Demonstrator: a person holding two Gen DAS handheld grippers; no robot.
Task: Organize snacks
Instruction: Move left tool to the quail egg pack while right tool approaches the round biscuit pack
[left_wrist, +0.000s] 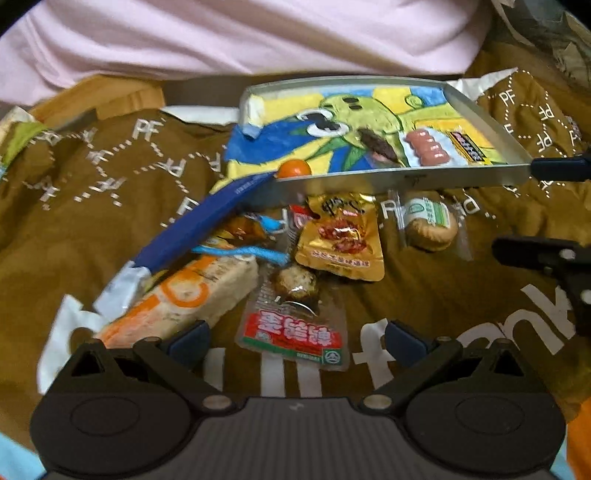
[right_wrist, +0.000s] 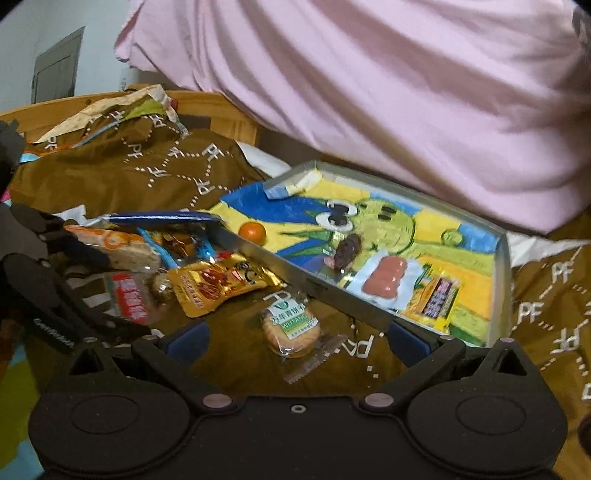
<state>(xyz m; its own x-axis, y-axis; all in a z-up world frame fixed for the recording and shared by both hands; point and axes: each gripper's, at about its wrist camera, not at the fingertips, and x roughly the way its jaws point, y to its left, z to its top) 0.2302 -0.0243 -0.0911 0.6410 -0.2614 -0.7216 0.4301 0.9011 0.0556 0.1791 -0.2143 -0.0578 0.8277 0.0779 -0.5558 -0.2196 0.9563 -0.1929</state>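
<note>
Your left gripper: fingers spread wide, nothing between them; it hangs low over the brown cloth, with the red-labelled clear packet lying in the gap just ahead of the fingertips.
Your right gripper: fingers likewise apart and empty; its right finger sits at the near wall of the metal tray, though contact cannot be told.
Ahead of the left gripper: a gold pouch lies beyond the red-labelled packet, a round gold-foil sweet between the two.
Ahead-left of the left gripper: a long cake bar in an orange-printed wrapper, its near end beside the left finger; a blue flat box lies slanted beyond it.
Ahead-right of the left gripper: a round biscuit in a clear wrapper; from your right gripper the same biscuit sits just ahead, between the fingers.
Metal tray, beyond the loose snacks: lined with a bright cartoon-printed cloth; it holds a sausage pack, a dark wrapped sweet, a small yellow-and-black packet and an orange ball at its near-left corner.
Background: a person's pink garment rises behind the tray.
</note>
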